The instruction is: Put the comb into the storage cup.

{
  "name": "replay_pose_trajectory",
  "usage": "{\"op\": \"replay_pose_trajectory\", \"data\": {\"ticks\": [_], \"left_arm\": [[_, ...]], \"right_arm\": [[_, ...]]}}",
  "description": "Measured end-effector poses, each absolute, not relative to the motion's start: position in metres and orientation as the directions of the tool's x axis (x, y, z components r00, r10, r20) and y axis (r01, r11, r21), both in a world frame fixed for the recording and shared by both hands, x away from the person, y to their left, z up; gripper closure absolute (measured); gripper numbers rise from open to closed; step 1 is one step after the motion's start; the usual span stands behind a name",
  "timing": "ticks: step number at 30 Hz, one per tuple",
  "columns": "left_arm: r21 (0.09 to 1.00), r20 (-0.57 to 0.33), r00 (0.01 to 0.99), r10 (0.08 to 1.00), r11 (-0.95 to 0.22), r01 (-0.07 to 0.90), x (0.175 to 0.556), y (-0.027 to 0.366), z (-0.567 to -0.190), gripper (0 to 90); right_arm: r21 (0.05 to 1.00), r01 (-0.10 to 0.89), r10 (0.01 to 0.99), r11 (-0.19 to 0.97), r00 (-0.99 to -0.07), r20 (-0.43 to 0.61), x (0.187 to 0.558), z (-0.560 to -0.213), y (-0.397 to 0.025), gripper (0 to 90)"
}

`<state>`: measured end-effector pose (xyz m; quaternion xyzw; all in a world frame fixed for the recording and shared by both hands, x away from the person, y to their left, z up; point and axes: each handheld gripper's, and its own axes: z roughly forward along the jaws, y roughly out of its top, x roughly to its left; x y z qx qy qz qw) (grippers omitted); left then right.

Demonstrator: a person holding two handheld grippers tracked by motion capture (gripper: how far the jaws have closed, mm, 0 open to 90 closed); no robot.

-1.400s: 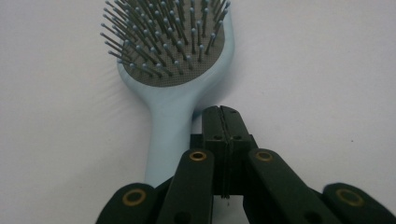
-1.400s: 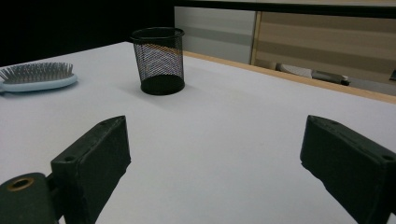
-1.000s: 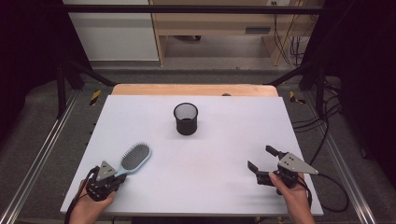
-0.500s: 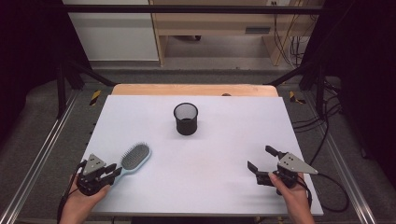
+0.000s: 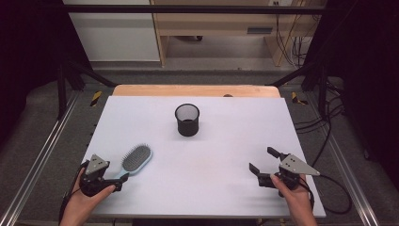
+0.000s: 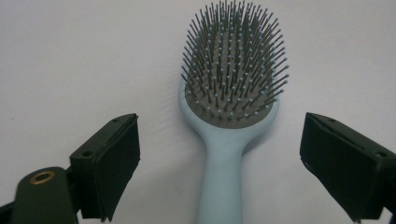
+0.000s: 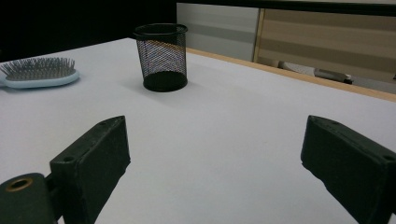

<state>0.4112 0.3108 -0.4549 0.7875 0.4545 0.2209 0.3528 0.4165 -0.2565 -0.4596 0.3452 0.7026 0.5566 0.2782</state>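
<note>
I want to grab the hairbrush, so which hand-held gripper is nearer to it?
Left. The left hand-held gripper is open astride the hairbrush handle; the right one sits open across the table.

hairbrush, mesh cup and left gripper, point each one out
hairbrush [image 6: 232,70], left gripper view, on the bristle pad
mesh cup [image 5: 187,120], high view, on its outer wall
left gripper [image 6: 219,158], left gripper view, midway between its open jaws

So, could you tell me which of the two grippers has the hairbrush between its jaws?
The left gripper: its open jaws flank the light blue hairbrush handle, while the right gripper has bare table between its jaws.
</note>
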Motion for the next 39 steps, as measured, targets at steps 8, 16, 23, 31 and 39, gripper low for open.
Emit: {"op": "replay_pose_trajectory", "data": {"ticks": [8, 16, 23, 31, 39], "left_arm": [[0.734, 0.01, 0.502, 0.865, -0.348, 0.583, 0.413, 0.309, -0.462, 25.1], [0.719, -0.004, 0.498, 0.867, -0.343, 0.605, 0.415, 0.311, -0.466, 34.2], [0.707, -0.004, 0.51, 0.86, -0.358, 0.609, 0.415, 0.31, -0.468, 41.3], [0.695, 0.004, 0.514, 0.858, -0.372, 0.615, 0.416, 0.308, -0.47, 45.9], [0.688, 0.002, 0.52, 0.854, -0.379, 0.619, 0.416, 0.307, -0.471, 49.2]], "right_arm": [[0.973, 0.177, 0.792, 0.151, -0.611, -0.012, 0.416, -0.46, -0.255, 7.9], [0.972, 0.177, 0.788, 0.155, -0.616, -0.014, 0.416, -0.46, -0.254, 7.8], [0.971, 0.178, 0.786, 0.16, -0.618, -0.016, 0.417, -0.46, -0.254, 7.8], [0.971, 0.176, 0.784, 0.162, -0.621, -0.018, 0.417, -0.461, -0.254, 7.7], [0.97, 0.176, 0.785, 0.166, -0.619, -0.022, 0.417, -0.461, -0.253, 7.7]]}}
